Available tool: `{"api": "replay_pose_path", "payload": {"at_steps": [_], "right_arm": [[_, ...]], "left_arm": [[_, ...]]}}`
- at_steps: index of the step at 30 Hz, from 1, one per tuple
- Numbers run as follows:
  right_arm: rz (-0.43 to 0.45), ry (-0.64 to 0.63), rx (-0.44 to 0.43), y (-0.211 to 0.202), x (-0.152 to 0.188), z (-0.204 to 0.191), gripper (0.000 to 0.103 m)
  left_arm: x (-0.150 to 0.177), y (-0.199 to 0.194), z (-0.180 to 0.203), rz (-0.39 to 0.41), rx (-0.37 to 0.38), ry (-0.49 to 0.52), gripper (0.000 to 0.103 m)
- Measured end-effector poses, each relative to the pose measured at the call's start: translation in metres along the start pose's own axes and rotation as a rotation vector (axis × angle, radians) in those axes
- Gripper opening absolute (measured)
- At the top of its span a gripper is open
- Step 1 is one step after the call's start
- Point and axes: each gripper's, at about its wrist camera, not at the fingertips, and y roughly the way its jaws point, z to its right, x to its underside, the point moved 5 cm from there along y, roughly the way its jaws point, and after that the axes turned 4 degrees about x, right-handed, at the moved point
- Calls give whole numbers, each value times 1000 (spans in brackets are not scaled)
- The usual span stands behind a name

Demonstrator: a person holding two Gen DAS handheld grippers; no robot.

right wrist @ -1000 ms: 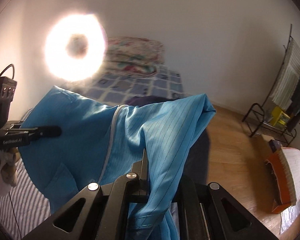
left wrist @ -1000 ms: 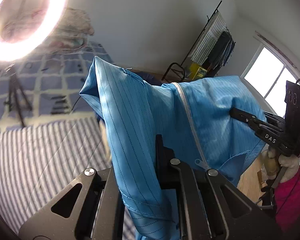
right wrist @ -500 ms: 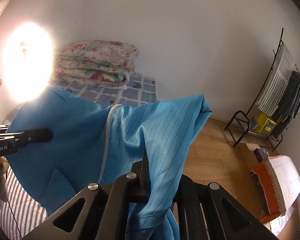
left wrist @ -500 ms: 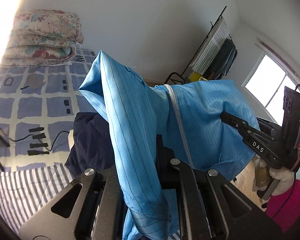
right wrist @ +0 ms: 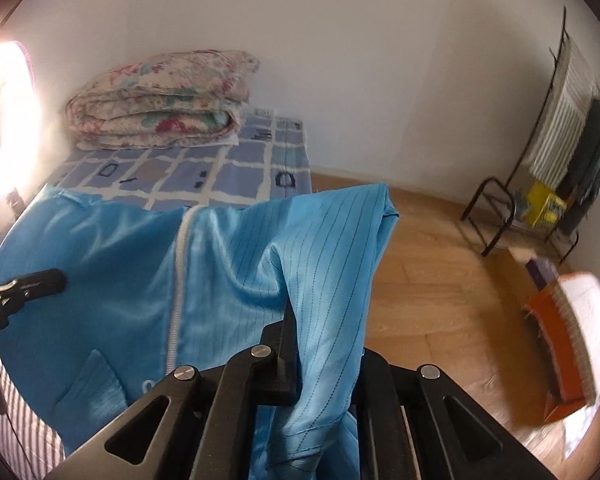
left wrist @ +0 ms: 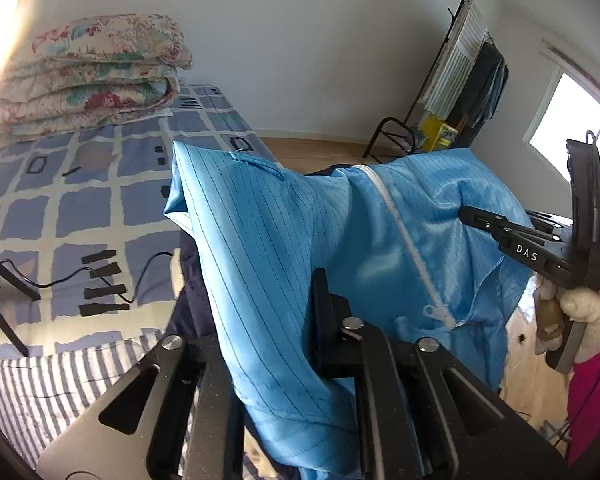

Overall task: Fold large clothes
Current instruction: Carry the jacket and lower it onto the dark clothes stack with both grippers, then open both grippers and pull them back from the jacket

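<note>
The blue garment (left wrist: 284,264) hangs stretched between the left gripper (left wrist: 300,320) and right gripper (right wrist: 320,344), cloth apparently still pinched though both jaws are opening.

Both views were bright and evenly lit, with daylight from a window (left wrist: 572,128) at three o'clock in the left wrist view. A blown-out glare (left wrist: 0,40) burned through at ten o'clock there, and the same lamp glare (right wrist: 8,112) flared at nine o'clock in the right wrist view, washing a haze over the wall beside it. The blue garment (left wrist: 284,248) showed satin sheen along its folds. Fisheye distortion bowed the walls, and black vignette filled the corners. The left wrist view was fairly sharp; the right wrist view was softer, with motion blur smearing the orange box (right wrist: 560,344) at four o'clock.
</note>
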Motion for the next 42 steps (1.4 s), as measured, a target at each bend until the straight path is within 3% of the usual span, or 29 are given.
{"api": "replay_pose_path", "payload": {"at_steps": [3,7,9,13,25,30,35,40,42], "right_arm": [[-23,0,81,8,7,10,32],[-53,39,195,13,15,30,39],[-54,64,206,10,19,38,47],[-26,82,213,-6,22,41,53],[57,97,181,-96,24,21,54],[89,109,160,-152,30,8,54],[142,111,134,-232,40,-7,56],[180,130,91,-314,58,-21,60],[204,137,66,-342,66,-28,68]], "left_arm": [[2,0,-2,-3,-53,23,21],[4,-1,-11,-19,-117,-2,55],[4,-8,-15,1,-134,-15,56],[1,-25,-16,30,-131,-33,56],[16,-109,28,107,-116,40,56],[32,-165,53,139,-129,89,56],[54,-251,90,198,-143,130,56],[85,-332,124,234,-147,156,56],[99,-361,134,254,-155,168,60]]}}
